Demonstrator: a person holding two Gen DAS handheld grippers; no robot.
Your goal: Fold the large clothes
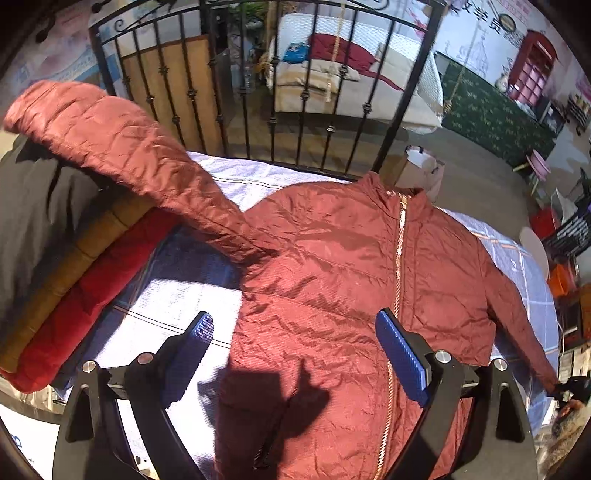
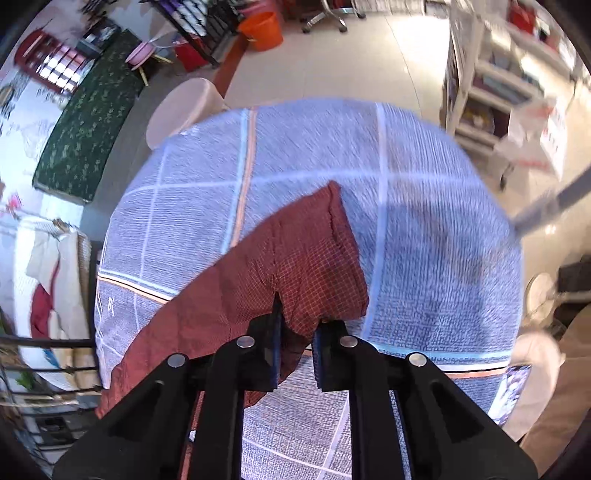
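A red-brown quilted jacket (image 1: pixel 332 258) lies front up on the pale blue checked bed cover (image 1: pixel 177 295), its gold zip running down the chest. One sleeve (image 1: pixel 110 140) stretches up and left over a pile of clothes. The other sleeve (image 1: pixel 517 314) runs down to the right edge. My left gripper (image 1: pixel 295 321) hangs open above the jacket's lower front, blue pads wide apart and touching nothing. In the right wrist view my right gripper (image 2: pixel 297 328) is shut on the cuff end of the jacket sleeve (image 2: pixel 295 258), which is lifted off the bed cover (image 2: pixel 424 240).
Folded black (image 1: pixel 37 203), tan (image 1: pixel 74 266) and red (image 1: pixel 85 306) garments are stacked at the bed's left side. A black iron bed rail (image 1: pixel 258 92) stands behind the jacket. Past the bed's edge are a white stool (image 2: pixel 184 107), an orange bucket (image 2: pixel 262 29) and a white shelf (image 2: pixel 498 92).
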